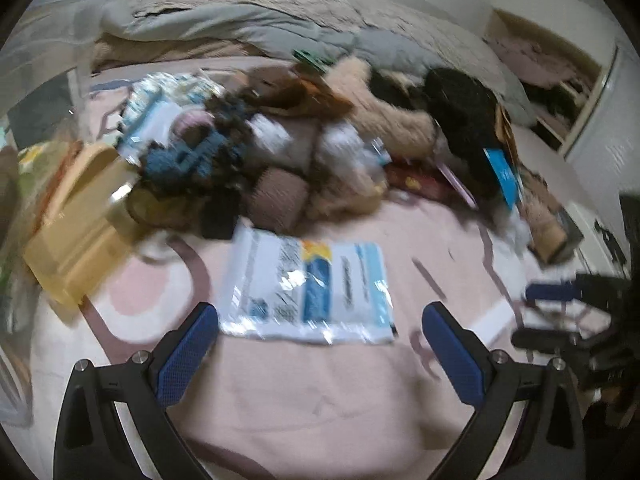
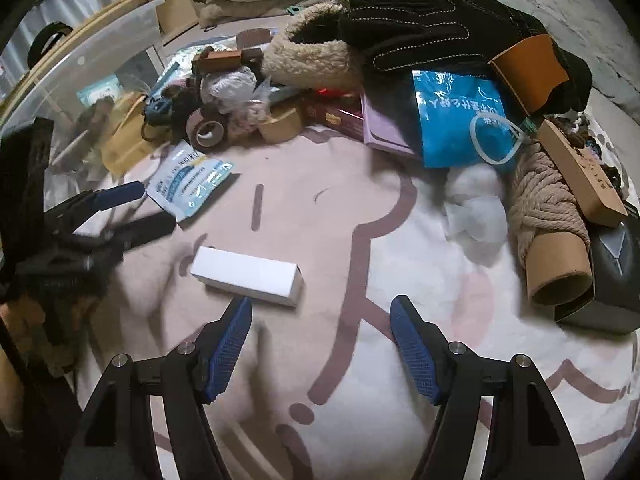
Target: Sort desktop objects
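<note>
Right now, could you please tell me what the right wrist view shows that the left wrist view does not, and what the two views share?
Only the right wrist view shows the white box lying near the open right gripper, and the cardboard tube. Only the left wrist view shows the yellow plastic box. Both show the blue-and-white sachet, the blue packet, the black glove and the open left gripper.

Motion blur smears the whole left wrist view: the clutter pile [image 1: 280, 148] merges into unreadable shapes, and print on the plastic packet [image 1: 308, 292] is illegible. The dark case [image 2: 612, 268] beneath the cardboard tube [image 2: 558, 268] stays largely hidden.
</note>
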Tool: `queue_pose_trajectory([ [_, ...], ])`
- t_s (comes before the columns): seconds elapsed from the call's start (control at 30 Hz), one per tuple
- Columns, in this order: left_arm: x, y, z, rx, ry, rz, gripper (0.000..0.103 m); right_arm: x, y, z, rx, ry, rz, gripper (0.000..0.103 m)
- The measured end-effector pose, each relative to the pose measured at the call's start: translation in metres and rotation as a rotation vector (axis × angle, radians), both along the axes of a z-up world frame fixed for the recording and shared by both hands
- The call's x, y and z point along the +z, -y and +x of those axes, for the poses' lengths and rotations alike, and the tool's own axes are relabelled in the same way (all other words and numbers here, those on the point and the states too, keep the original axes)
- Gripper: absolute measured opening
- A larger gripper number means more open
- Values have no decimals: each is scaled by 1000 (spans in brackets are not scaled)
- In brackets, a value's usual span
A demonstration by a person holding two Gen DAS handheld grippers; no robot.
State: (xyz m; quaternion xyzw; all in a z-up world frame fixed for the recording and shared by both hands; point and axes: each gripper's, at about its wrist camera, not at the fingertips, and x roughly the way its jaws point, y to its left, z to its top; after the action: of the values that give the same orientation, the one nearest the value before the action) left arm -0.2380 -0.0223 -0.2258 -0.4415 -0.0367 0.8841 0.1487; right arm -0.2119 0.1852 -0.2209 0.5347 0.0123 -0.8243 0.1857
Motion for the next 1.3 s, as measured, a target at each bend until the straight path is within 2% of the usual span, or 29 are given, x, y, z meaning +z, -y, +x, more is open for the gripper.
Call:
queue_pose_trajectory([
  [0.1, 0, 4, -14, 4, 13, 11, 103, 2, -1, -2, -4, 8, -24, 72],
  [0.27, -11, -1, -31, -49, 77, -3, 103, 1, -1, 1, -15, 18, -34, 72],
  [0.43, -13, -11, -40, -101, 84, -8, 103, 0, -8, 0, -42, 26, -52, 72],
  [0.7, -17, -19, -43, -113, 99, -61, 103, -3, -11, -4, -60, 45, -64, 72],
  [0.93, -22, -32, -40, -90, 90, -150, 103, -8, 3, 5, -21, 55, -51, 72],
  [1.3, -18, -26, -31, -18, 91, -158, 101, -11, 23, 19, -3, 51, -54, 78],
])
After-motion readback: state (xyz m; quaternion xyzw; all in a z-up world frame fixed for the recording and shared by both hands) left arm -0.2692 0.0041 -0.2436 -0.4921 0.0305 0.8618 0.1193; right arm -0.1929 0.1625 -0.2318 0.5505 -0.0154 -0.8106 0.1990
